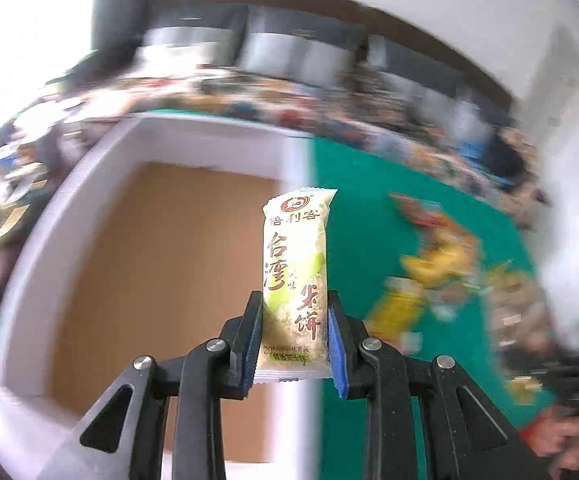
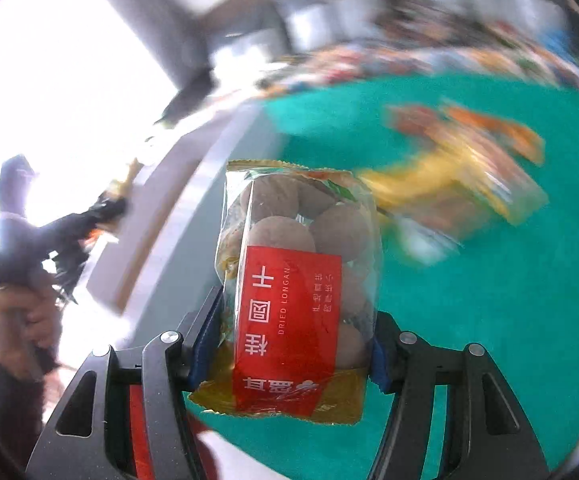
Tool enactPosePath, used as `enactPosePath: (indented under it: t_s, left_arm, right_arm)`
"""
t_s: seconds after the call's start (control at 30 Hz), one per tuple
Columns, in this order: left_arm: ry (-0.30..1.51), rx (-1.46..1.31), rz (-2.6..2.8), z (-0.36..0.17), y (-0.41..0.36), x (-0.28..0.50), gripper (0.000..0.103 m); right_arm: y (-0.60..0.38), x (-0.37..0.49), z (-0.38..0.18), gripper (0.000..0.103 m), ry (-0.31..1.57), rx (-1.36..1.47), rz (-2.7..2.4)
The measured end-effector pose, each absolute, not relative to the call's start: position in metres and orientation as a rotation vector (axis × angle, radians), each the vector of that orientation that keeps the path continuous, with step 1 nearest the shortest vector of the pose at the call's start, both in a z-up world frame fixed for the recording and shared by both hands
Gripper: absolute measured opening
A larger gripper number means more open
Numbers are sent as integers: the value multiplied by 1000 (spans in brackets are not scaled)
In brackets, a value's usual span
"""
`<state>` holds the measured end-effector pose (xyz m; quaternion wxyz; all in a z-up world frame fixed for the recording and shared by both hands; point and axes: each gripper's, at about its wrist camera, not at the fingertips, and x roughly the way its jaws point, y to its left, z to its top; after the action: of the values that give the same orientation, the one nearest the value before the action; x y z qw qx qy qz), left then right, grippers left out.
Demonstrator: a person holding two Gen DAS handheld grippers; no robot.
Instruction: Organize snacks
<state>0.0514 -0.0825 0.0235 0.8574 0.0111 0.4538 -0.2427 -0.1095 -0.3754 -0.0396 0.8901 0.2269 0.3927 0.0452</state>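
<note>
The left gripper (image 1: 295,332) squeezes a long rice cracker pack (image 1: 295,280) between its blue pads, and the pack stands up straight, lifted off the table. Under and behind it sits a white box (image 1: 89,184) with a brown bottom, right next to the green table cloth (image 1: 353,200). The right gripper (image 2: 297,320) squeezes a clear bag of dried longan (image 2: 295,276) with a red label, held up over the same green cloth. A bit further back on the cloth lies a pile of snacks (image 1: 441,276) in yellow and orange wrappers, too blurry to tell apart. At the left edge of the right view a hand (image 2: 29,320) holds a dark handle. Far back there are more colorful things in a row and a bright window, all smeared. The box's near corner is cut off by the gripper.
</note>
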Motion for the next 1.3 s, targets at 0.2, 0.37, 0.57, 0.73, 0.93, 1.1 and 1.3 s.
enactPosePath:
  t_s: [0.2, 0.37, 0.57, 0.73, 0.93, 1.1, 1.3]
  left_arm:
    - [1004, 120, -193, -27, -12, 77, 69]
    - [967, 73, -101, -42, 13, 66, 74]
    - [823, 95, -229, -23, -35, 42, 81]
    - [770, 279, -378, -38, -121, 19, 90]
    - [775, 426, -356, -63, -160, -8, 90]
    - [816, 372, -386, -61, -154, -22, 90]
    - [815, 390, -391, -65, -153, -38, 92]
  right_arm:
    - [-258, -12, -6, 70, 841, 341, 310]
    - [-212, 37, -24, 81, 928, 384, 360]
    - [-241, 23, -41, 81, 881, 400, 280]
    - [-320, -21, -89, 81, 903, 279, 19]
    - [-427, -106, -133, 81, 909, 130, -284]
    - [-485, -155, -154, 81, 916, 135, -425]
    - [-497, -173, -172, 81, 911, 194, -455]
